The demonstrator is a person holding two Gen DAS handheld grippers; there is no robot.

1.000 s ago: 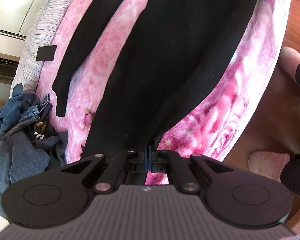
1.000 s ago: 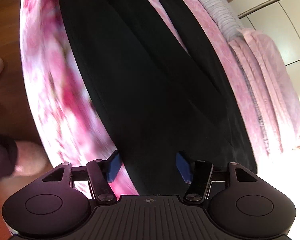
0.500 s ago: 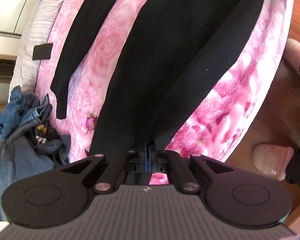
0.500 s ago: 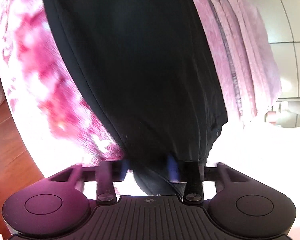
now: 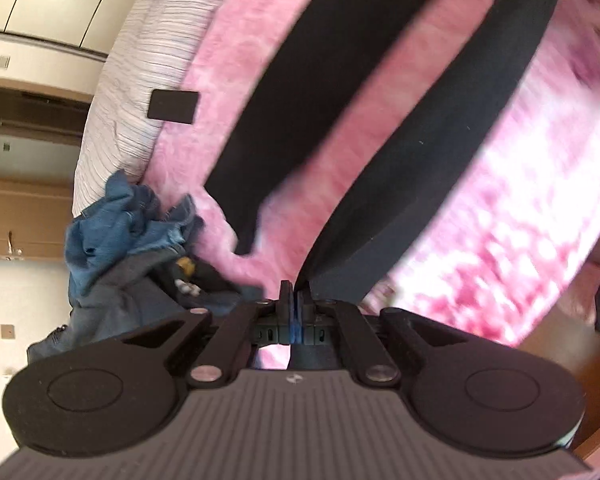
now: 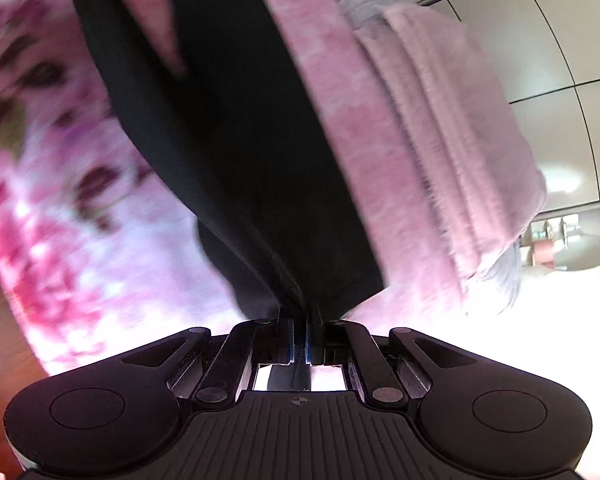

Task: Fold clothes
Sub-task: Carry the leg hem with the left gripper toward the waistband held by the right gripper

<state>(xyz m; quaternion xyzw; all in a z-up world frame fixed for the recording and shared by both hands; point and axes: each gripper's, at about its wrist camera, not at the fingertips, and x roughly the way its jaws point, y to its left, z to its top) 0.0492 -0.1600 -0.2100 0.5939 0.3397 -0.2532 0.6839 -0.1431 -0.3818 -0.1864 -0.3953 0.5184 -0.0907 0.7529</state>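
Note:
Black trousers (image 5: 432,152) lie stretched across a pink flowered blanket (image 5: 520,216) on a bed. My left gripper (image 5: 296,292) is shut on the end of one trouser leg; the other leg (image 5: 300,92) lies beside it on the blanket. In the right wrist view my right gripper (image 6: 300,312) is shut on the bunched edge of the same black trousers (image 6: 260,152), which fan out over the blanket (image 6: 60,208). Both views are blurred by motion.
A heap of blue denim clothes (image 5: 132,248) lies at the bed's left side. A small black rectangle (image 5: 173,106) rests on a striped white cover (image 5: 140,80). A folded pale pink blanket (image 6: 460,140) lies at the right. Wooden floor (image 5: 560,344) borders the bed.
My right gripper has closed on the trousers' edge; it was open a second ago. Both grippers have lifted and pulled the cloth, and the views have tilted toward the far wall.

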